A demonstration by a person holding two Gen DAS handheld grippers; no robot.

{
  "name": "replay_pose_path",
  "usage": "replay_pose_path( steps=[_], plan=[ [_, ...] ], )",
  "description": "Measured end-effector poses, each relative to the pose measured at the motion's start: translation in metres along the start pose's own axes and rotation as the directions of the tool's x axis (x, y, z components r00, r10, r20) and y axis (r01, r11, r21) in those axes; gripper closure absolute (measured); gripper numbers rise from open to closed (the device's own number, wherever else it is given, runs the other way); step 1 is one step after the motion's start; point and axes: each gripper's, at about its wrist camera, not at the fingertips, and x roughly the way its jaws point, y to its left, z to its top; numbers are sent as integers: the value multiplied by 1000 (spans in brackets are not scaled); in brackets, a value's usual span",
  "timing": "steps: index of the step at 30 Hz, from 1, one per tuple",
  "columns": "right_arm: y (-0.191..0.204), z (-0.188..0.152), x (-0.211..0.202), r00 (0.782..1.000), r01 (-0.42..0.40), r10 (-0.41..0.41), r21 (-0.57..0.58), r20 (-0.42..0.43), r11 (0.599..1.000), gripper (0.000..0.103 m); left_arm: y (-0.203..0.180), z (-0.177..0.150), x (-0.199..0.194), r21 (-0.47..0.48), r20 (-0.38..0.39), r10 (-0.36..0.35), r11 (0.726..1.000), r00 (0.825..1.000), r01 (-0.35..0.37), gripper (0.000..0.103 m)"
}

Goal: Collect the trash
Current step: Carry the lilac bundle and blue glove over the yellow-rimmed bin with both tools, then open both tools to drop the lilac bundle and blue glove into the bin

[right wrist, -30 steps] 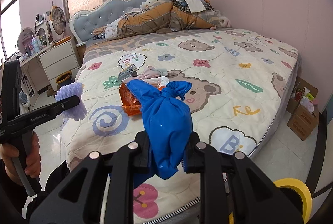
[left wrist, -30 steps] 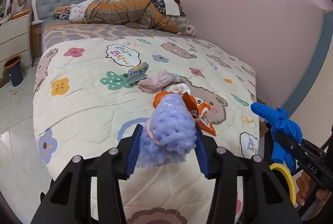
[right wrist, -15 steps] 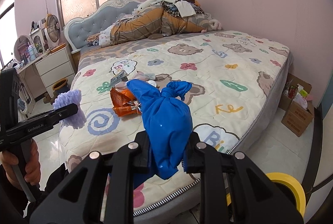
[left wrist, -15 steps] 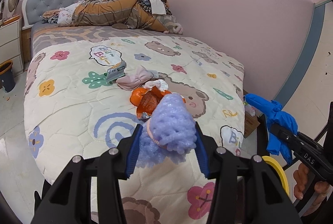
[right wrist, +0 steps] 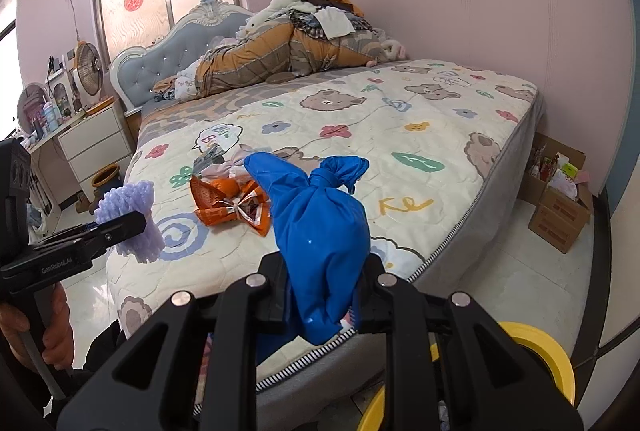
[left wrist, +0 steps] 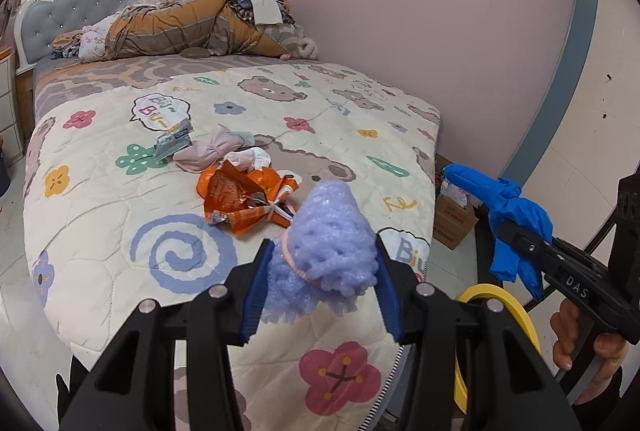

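Observation:
My left gripper (left wrist: 320, 271) is shut on a purple foam net (left wrist: 326, 243), held above the bed's near corner; it also shows in the right wrist view (right wrist: 132, 219). My right gripper (right wrist: 324, 295) is shut on a knotted blue bag (right wrist: 320, 227), also seen in the left wrist view (left wrist: 508, 211). On the quilt lie orange snack wrappers (left wrist: 244, 195), a pink bow-shaped cloth (left wrist: 208, 155) and a grey packet (left wrist: 172, 143). A yellow-rimmed bin (right wrist: 536, 355) stands on the floor below my right gripper.
The bed (left wrist: 120, 191) has a patterned quilt, with piled bedding (left wrist: 180, 27) at the headboard. A cardboard box (right wrist: 560, 207) of items stands by the wall. A white nightstand (right wrist: 96, 147) and a small pot (right wrist: 106, 181) stand at the left.
Both grippers have pulled back from the bed and swung right, each still holding its item. The yellow bin shows more in both views.

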Motion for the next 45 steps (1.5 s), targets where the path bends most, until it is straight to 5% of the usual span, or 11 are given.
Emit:
replay_pose_path(
  steps=[19,45],
  plan=[
    [-67,-22,-44,992,124,-124,74,-1,990,83,-91,-18,27,131,-109,-132,981,985,146,58],
    [-136,-74,-98,964,262,-250,151,-89,953,83,-203,-82,57,290,-328,-241,894,913,341,57]
  ],
)
